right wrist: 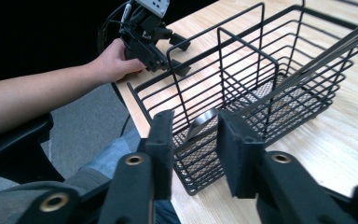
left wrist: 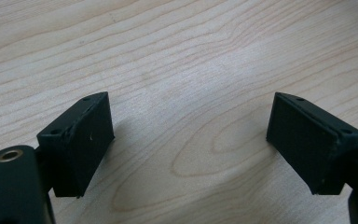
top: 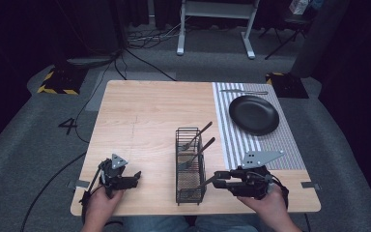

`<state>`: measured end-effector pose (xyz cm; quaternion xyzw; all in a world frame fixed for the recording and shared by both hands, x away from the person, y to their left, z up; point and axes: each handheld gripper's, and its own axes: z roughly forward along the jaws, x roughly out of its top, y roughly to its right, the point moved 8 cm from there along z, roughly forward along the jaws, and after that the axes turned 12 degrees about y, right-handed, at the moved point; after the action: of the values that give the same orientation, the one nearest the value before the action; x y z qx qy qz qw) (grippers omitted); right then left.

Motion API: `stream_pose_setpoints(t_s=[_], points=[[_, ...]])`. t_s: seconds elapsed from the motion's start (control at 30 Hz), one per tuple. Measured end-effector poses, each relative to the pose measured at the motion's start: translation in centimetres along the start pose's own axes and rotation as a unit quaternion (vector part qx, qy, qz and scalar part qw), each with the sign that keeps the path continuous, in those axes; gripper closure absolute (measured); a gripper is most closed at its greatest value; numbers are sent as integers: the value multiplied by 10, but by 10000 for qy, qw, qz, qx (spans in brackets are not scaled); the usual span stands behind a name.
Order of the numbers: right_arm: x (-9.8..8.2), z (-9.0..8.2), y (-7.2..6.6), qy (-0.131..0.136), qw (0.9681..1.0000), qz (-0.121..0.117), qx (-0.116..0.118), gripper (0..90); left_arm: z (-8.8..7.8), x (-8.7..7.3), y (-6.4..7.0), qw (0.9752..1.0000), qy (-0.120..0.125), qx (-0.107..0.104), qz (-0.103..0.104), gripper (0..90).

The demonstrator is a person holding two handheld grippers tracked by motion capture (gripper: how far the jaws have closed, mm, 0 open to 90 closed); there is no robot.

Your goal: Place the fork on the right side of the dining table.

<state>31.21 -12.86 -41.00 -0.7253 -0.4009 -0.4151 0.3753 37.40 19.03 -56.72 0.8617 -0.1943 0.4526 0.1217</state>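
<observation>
On the pale wooden tabletop (top: 145, 121), ringed by grey carpet and dark curtains, a black wire basket (top: 190, 164) is standing near the front edge, holding utensils. The right tongs (top: 218, 180) are half closed around a handle end (right wrist: 200, 122) poking from it; pad contact unclear. The left tongs (top: 136, 178) are gaping wide over bare wood.

We've got a black wire basket (top: 190, 166) on a pale wood-grain table (top: 145, 121), plus a black plate (top: 254, 114) on a grey-and-white striped mat (top: 232, 137).
</observation>
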Motion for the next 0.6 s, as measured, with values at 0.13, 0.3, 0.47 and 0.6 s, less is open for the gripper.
stream_pose_setpoints(t_s=[0.13, 0.3, 0.47, 0.6], points=[[-2, 5, 2, -59, 9999, 77, 48, 752, 0, 0, 0, 10000, -2, 0, 2, 147], [-2, 6, 4, -52, 9997, 214, 53, 790, 0, 0, 0, 10000, -2, 0, 2, 147], [1, 7, 3, 15, 9997, 253, 39, 808, 0, 0, 0, 10000, -3, 0, 3, 147], [6, 9, 3, 80, 9996, 282, -5, 836, 0, 0, 0, 10000, -1, 0, 1, 147]])
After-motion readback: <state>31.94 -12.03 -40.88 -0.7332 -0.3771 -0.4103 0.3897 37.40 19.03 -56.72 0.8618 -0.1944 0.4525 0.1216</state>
